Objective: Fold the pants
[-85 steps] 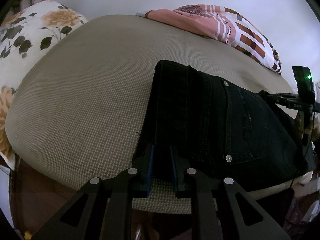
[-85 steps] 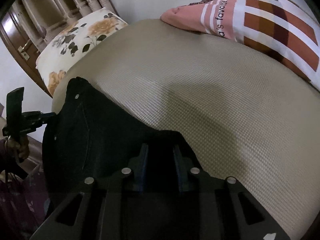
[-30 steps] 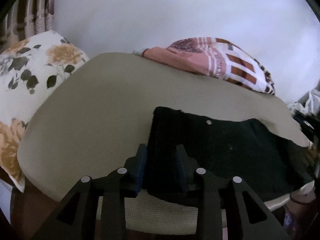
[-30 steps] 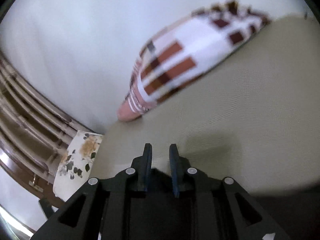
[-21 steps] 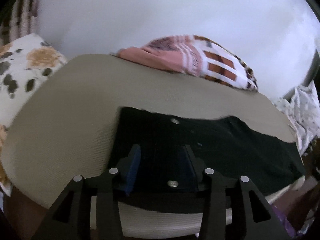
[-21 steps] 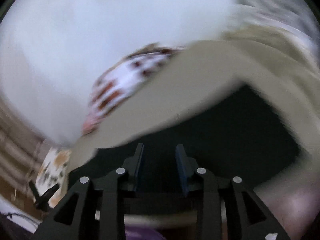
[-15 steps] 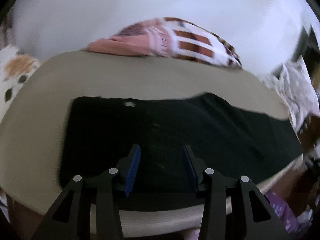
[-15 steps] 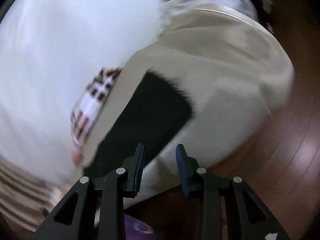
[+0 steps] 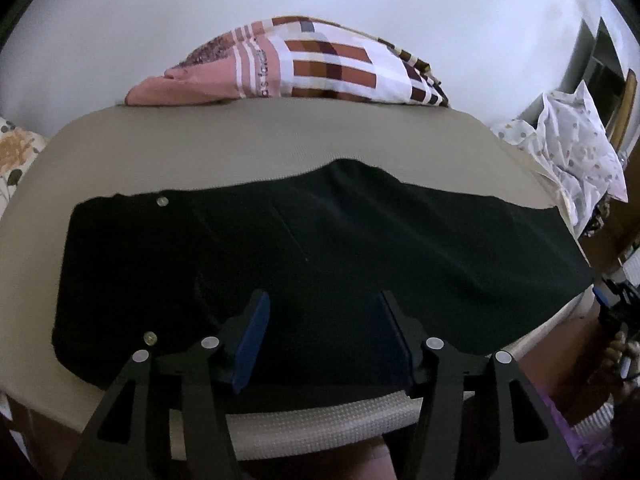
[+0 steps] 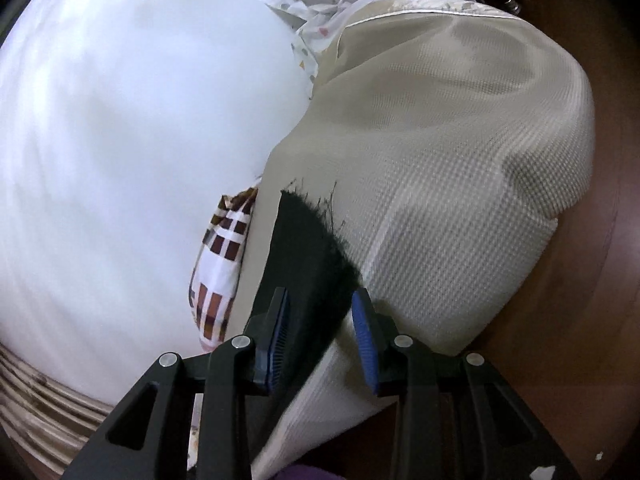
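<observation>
Black pants [image 9: 320,248] lie folded lengthwise along the beige bed [image 9: 240,148], waist and rivets at the left, legs running right. My left gripper [image 9: 324,332] hovers over their near edge at mid-length. Its jaws are opening, blue pads wide apart and not pressing the cloth under them. In the right wrist view the frayed hem end of the pants [image 10: 308,248] reaches in between the fingers of my right gripper [image 10: 320,334], which is open, pads off the cloth. That gripper [image 9: 614,304] and a hand also show at the far right of the left wrist view.
A pink, white and brown checked pillow [image 9: 320,68] lies at the bed's far edge against the white wall. A floral pillow [image 9: 16,148] is at the left end. White dotted cloth [image 9: 576,148] is heaped past the right end. Brown wooden floor [image 10: 580,320] surrounds the bed's corner.
My left gripper let go of the waist, slid right along the pants and widened. My right gripper swung down and rolled over to the hem end, jaws wider than before.
</observation>
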`<state>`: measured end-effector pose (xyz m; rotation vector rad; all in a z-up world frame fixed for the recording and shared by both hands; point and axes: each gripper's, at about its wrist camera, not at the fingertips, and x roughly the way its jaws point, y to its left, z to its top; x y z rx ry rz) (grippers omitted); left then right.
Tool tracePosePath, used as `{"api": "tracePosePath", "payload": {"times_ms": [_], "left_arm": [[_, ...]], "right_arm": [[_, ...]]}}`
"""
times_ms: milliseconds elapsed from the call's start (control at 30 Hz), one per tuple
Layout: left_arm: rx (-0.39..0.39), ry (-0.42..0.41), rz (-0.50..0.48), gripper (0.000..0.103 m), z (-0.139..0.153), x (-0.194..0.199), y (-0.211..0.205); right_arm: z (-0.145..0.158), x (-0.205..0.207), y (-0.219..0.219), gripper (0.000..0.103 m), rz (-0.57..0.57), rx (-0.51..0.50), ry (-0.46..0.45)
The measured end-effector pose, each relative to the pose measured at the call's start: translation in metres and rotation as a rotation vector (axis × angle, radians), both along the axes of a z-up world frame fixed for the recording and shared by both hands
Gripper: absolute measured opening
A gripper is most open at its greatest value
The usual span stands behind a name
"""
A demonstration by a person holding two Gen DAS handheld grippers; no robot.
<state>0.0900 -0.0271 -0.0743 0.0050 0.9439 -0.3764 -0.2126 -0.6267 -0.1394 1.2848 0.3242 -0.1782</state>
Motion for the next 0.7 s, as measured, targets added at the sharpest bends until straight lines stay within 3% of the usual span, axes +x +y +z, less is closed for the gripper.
{"api": "tracePosePath", "payload": {"times_ms": [200,267,367,567,700], "left_arm": [[0.015,0.018,-0.009,0.057,-0.001,-0.002,-0.007],[0.018,0.016,-0.018,0.057,-0.001,-0.004,-0.009],[0.032,0.02,-0.029,0.058,-0.004,-0.004,-0.011],[0.037,0.069,-0.032,0.058,-0.014,-0.002,-0.014],[0.054,0.078,-0.036,0.058,-0.016,-0.003,-0.013]], "right_arm": [[0.005,0.007,0.002,0.032,-0.013,-0.034,0.023],[0.011,0.001,-0.002,0.032,-0.048,-0.042,-0.004],[0.017,0.003,-0.005,0.032,-0.013,0.012,-0.054],[0.016,0.02,0.009,0.032,0.055,0.026,-0.038],[0.011,0.03,0.01,0.032,0.052,0.027,0.033]]}}
